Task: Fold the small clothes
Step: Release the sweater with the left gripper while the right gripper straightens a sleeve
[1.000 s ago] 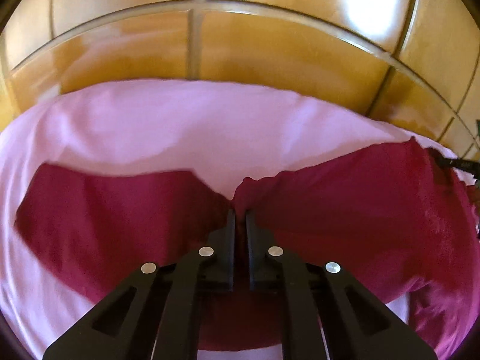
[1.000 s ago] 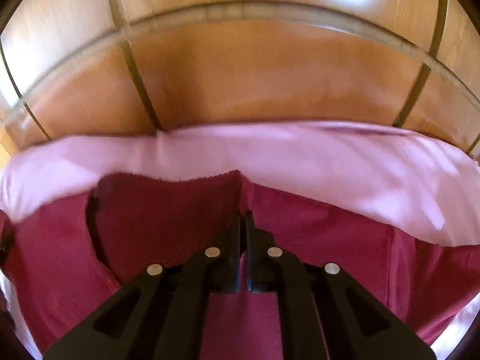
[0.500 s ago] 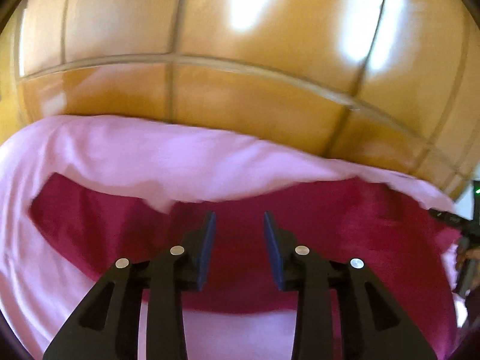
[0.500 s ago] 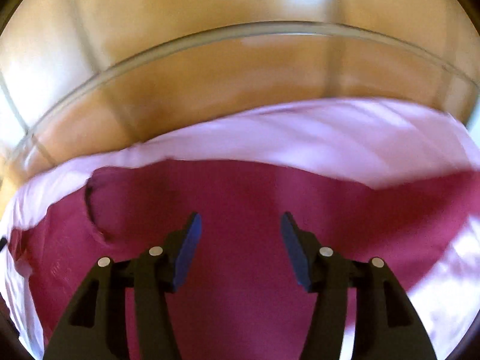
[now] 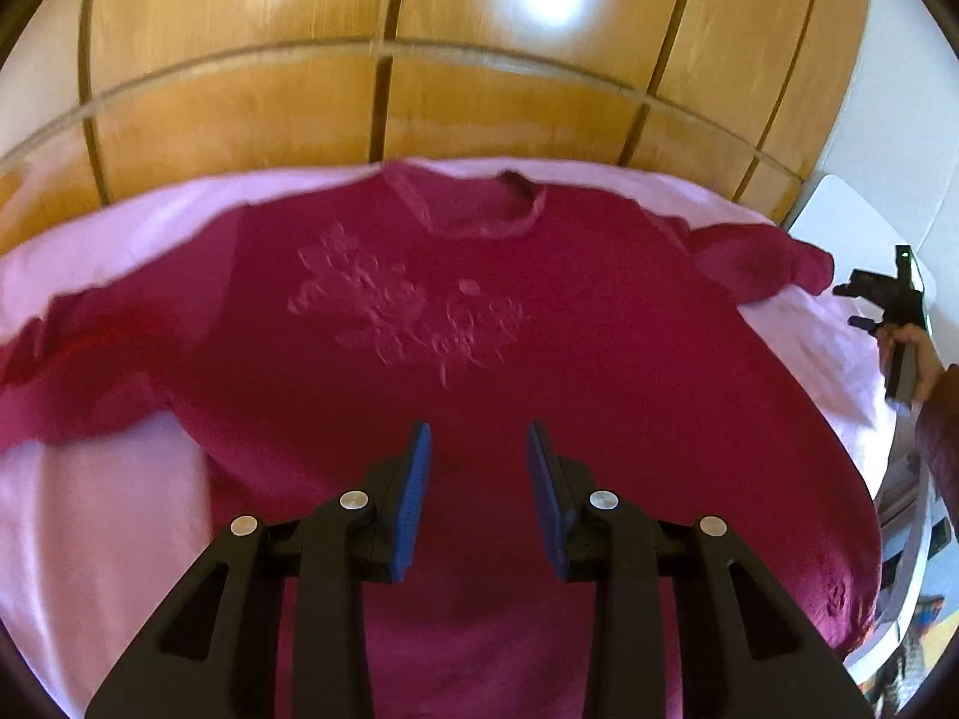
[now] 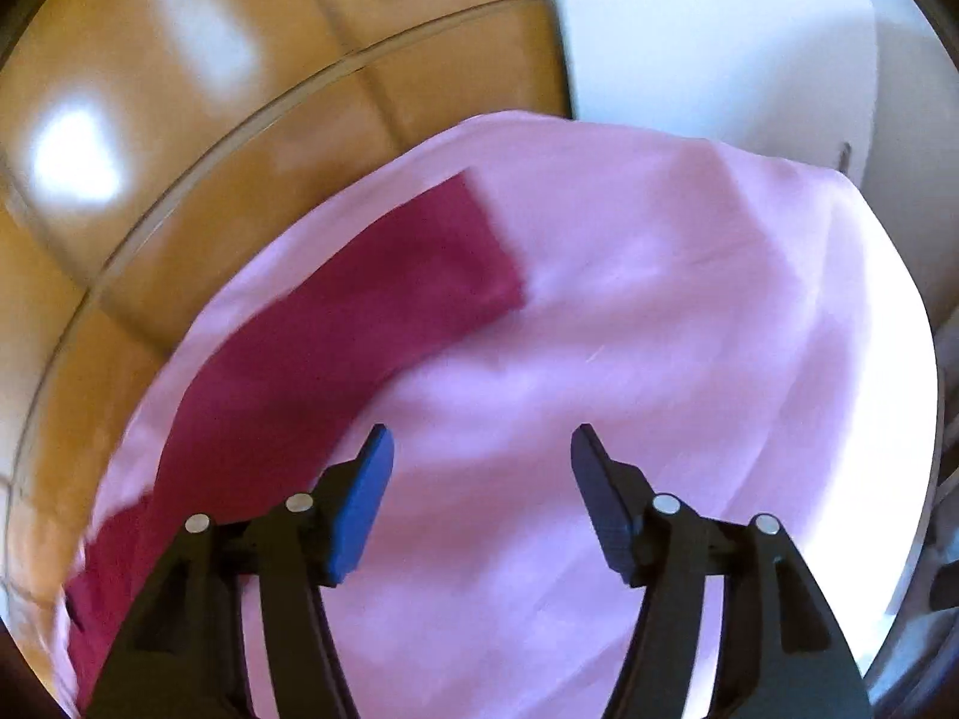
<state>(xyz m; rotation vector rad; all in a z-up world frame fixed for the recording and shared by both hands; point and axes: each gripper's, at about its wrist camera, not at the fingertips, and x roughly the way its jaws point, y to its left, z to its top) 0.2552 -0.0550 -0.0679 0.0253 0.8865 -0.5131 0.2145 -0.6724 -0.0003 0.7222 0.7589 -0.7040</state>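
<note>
Now, with both claws, left and right, released above the flat crimson embossed sweatshirt, you'd next fold in a sleeve.

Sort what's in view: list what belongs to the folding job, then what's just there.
Part of the job:
- dark red top, spread flat, embossed print facing up
- its sleeve, lying out to the side
- left hand-held gripper, open above the top
- right hand-held gripper, open over the sheet

Just there:
- pink sheet under the top
- wooden panelling behind
- white furniture beyond the sheet
</note>
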